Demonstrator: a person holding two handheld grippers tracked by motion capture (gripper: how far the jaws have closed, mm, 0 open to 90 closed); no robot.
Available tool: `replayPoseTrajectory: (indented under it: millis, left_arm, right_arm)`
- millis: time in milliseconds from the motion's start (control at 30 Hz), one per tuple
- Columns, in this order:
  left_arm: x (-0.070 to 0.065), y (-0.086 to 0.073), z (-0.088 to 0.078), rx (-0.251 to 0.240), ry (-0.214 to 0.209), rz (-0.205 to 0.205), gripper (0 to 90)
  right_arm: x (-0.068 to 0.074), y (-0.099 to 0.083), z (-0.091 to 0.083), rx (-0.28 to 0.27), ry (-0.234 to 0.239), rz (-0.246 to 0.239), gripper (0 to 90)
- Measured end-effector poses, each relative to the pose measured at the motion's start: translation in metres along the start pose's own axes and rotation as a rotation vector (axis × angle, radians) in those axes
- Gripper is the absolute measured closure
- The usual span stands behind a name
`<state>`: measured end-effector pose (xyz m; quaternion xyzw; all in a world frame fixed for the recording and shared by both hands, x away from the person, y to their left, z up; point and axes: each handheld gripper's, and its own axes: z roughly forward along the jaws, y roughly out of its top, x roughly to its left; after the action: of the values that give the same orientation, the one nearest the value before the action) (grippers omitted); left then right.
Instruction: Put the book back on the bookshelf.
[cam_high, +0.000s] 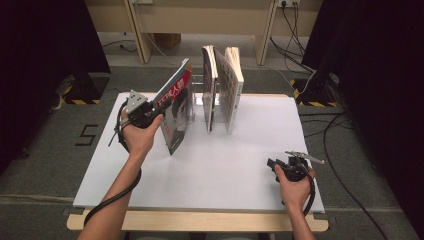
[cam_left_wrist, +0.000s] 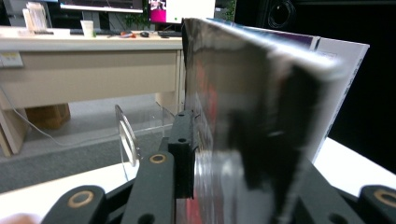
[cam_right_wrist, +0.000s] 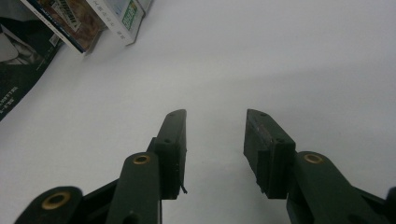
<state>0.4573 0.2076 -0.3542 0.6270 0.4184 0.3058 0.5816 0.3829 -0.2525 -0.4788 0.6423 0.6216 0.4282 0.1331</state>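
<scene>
A magazine (cam_high: 177, 107) with a red and black cover stands tilted on the white table (cam_high: 225, 170), its top leaning toward the upright books. My left gripper (cam_high: 160, 109) is at its upper left edge. In the left gripper view the magazine's edge (cam_left_wrist: 243, 93) sits between the jaws of the left gripper (cam_left_wrist: 233, 154); the left pad (cam_left_wrist: 184, 149) lies close beside the cover without clamping it, and the other pad is hidden. My right gripper (cam_high: 272, 164) rests low at the table's front right, and its jaws (cam_right_wrist: 215, 126) are open over bare white surface.
Two books (cam_high: 210, 85) (cam_high: 234, 85) stand upright in a clear acrylic holder (cam_left_wrist: 126, 140) at the table's far middle. Their lower corners (cam_right_wrist: 93, 23) lie ahead of the right gripper. A desk and cables lie beyond the table.
</scene>
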Motion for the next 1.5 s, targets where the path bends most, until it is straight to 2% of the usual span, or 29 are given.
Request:
replayPoseTrajectory:
  millis: [133, 167, 200, 267, 333, 533, 667, 800, 933, 1500]
  left_arm:
    - [0.0, -0.001, 0.003, 0.023, -0.005, -0.008, 75.6]
    - [0.0, -0.001, 0.003, 0.029, 0.0, -0.007, 77.2]
    - [0.0, 0.0, 0.004, 0.035, 0.0, -0.008, 80.0]
    - [0.0, 0.001, 0.005, 0.046, 0.011, -0.002, 83.6]
    - [0.001, 0.002, 0.006, 0.055, 0.01, -0.019, 85.1]
    - [0.002, 0.004, 0.006, 0.07, 0.013, -0.019, 86.0]
    - [0.003, 0.004, 0.005, 0.06, 0.022, -0.016, 86.2]
    - [0.002, 0.007, 0.005, 0.046, 0.031, 0.003, 86.3]
    - [0.001, 0.01, 0.006, 0.041, 0.04, 0.023, 86.4]
    - [0.003, 0.02, 0.013, -0.005, 0.069, 0.023, 86.5]
  right_arm:
    - [-0.002, 0.0, 0.001, 0.003, 0.002, -0.001, 59.6]
    - [-0.001, -0.001, 0.001, 0.008, 0.004, 0.013, 59.5]
    - [-0.001, -0.001, 0.001, 0.004, 0.001, -0.003, 59.5]
    - [-0.001, -0.001, 0.001, 0.01, 0.004, 0.003, 59.4]
    - [0.0, -0.001, 0.002, 0.014, 0.007, 0.004, 59.5]
    - [0.0, -0.001, 0.002, 0.017, 0.001, 0.0, 59.6]
    - [0.0, -0.001, 0.001, 0.009, -0.001, -0.002, 59.6]
    - [-0.001, -0.001, 0.001, 0.013, -0.001, 0.01, 59.6]
    - [-0.001, -0.001, 0.002, 0.014, 0.001, 0.001, 59.6]
    - [-0.004, 0.0, 0.0, 0.005, -0.001, 0.002, 59.6]
